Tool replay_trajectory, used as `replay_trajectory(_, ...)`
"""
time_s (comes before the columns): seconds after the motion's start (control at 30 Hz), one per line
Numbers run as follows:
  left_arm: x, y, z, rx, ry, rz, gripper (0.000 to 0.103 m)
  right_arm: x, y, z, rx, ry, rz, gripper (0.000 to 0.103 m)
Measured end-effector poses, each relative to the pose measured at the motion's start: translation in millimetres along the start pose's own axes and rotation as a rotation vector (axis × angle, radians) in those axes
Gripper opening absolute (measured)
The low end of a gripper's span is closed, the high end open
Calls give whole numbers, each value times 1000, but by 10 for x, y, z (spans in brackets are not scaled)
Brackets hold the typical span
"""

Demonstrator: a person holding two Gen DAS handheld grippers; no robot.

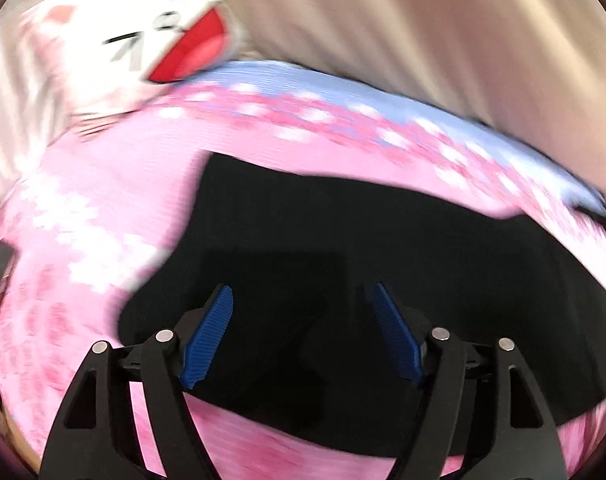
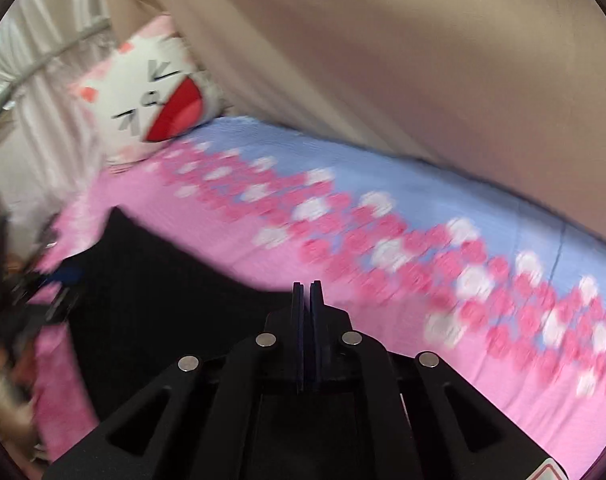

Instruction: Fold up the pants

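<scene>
Black cloth, the pants (image 1: 383, 264), lay spread flat on a bed, on the pink part of its bedspread (image 1: 115, 200). In the left wrist view they filled the lower middle as a wide dark shape with an uneven upper edge and a corner pointing up and to the left. In the right wrist view the same pants (image 2: 155, 288) lay at the lower left, with one pointed corner toward the pillow. Both views were blurred, so no seam, waistband or fold line could be made out in the dark fabric.

The left tool (image 1: 303, 300) hovered over the pants with its blue pads (image 1: 211, 332) spread well apart and nothing between them; only black cloth showed below the gap. The right tool (image 2: 308, 286) had its two fingers pressed together with just a thin slit between them, and nothing could be seen gripped there. Its tips stood at the far edge of the pants, where the black cloth met the pink bedspread; whether they touched the fabric could not be told.

The bedspread turned from pink to pale blue (image 2: 343, 160) toward the far side, with a band of pink and white flowers between. A white cat-face pillow (image 2: 151, 92) with a red open mouth sat at the head of the bed. A beige wall (image 2: 383, 40) ran along the far side.
</scene>
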State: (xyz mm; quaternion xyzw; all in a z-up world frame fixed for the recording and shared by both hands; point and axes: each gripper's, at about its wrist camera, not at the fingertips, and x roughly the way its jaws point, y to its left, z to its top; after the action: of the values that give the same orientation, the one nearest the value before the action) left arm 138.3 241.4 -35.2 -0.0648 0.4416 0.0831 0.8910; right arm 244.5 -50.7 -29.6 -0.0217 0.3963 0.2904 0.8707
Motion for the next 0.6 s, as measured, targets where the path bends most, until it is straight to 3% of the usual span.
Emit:
replay_trajectory(0.07, 197, 159, 106, -27, 24, 89, 72, 93, 147, -182, -39, 65, 44, 6)
replay_trajectory(0.1, 362, 212, 145, -24, 47, 137, 78, 211, 176, -255, -49, 102, 30, 6)
replay_trajectory(0.13, 481, 245, 165, -29, 71, 146, 83, 382, 155, -335, -57, 149, -14, 0)
replay_trajectory(0.2, 518, 323, 211, -81, 74, 123, 87, 442, 27, -369, -17, 126, -36, 0)
replay_trajectory(0.3, 248, 325, 243, -115, 34, 105, 81, -134, -209, -358, 124, 13, -72, 10)
replay_trajectory(0.37, 6, 244, 224, -90, -21, 105, 82, -540, -332, -539, 151, -45, -77, 15)
replay_trajectory(0.4, -109, 165, 201, -71, -39, 102, 82, -720, -411, -673, 158, -63, -102, 23)
replay_trajectory(0.43, -167, 95, 172, -56, -47, 96, 82, -915, -508, -870, 160, -71, -149, 29)
replay_trajectory(0.53, -310, -329, 97, 25, -56, 40, 82, -1225, -839, -1389, 201, -3, -289, 30)
replay_trajectory(0.6, -347, -631, 40, 76, -55, -10, 83, -1380, -1053, -1647, 251, 12, -309, 29)
